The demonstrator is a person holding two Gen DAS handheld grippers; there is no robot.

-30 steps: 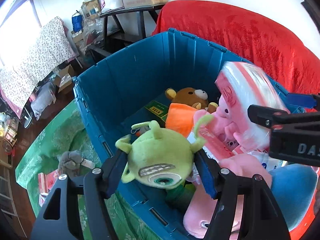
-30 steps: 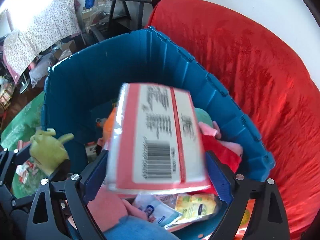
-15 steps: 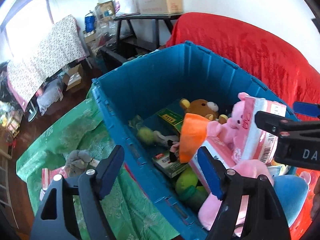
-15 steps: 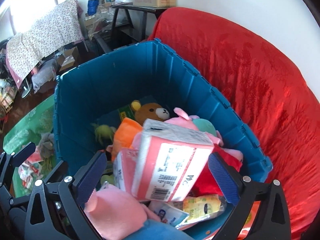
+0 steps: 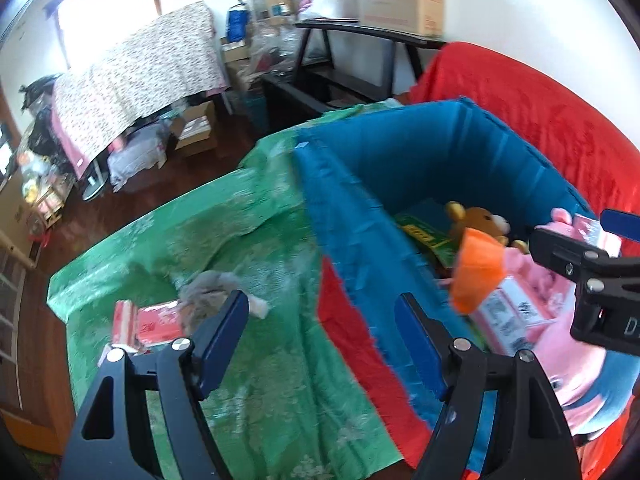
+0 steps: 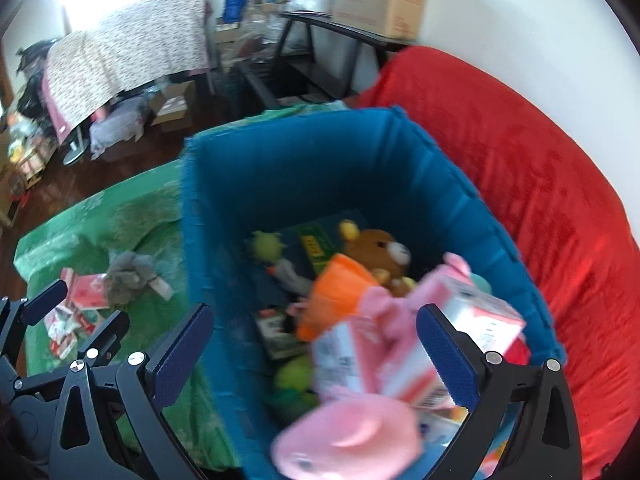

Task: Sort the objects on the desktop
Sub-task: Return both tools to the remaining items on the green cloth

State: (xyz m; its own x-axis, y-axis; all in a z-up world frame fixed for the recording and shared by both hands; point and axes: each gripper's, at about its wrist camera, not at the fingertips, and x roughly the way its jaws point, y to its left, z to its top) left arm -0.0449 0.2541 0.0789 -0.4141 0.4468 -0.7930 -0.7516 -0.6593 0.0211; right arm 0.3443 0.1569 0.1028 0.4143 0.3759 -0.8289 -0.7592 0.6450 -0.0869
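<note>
- Both claws are empty and spread wide: the left claw (image 5: 320, 316) hangs over the green cloth (image 5: 248, 248) beside the blue bin (image 6: 320, 168), and the right claw (image 6: 316, 344) sits above the bin's near corner with nothing between its jaws, which have just been opening.
- The bin is heaped at the near end: a pink plush (image 6: 348, 440), an orange plush (image 6: 336, 292) and a red-and-white packet (image 6: 472, 320) ride close to rim height, so a careless brush from the right claw could tip one over the edge.
- Left to sort on the surface are a grey plush (image 5: 212, 292) and a red packet (image 5: 156, 322) touching it, with more small packets (image 6: 64, 328) near the cloth's edge.
- The risk for the left claw is that plush and packet lie so close that a grab may catch both, or pinch the cloth and drag it.
- Both views are smeared, so a fast approach could miss the target.
- The two claws work close together and could collide.
</note>
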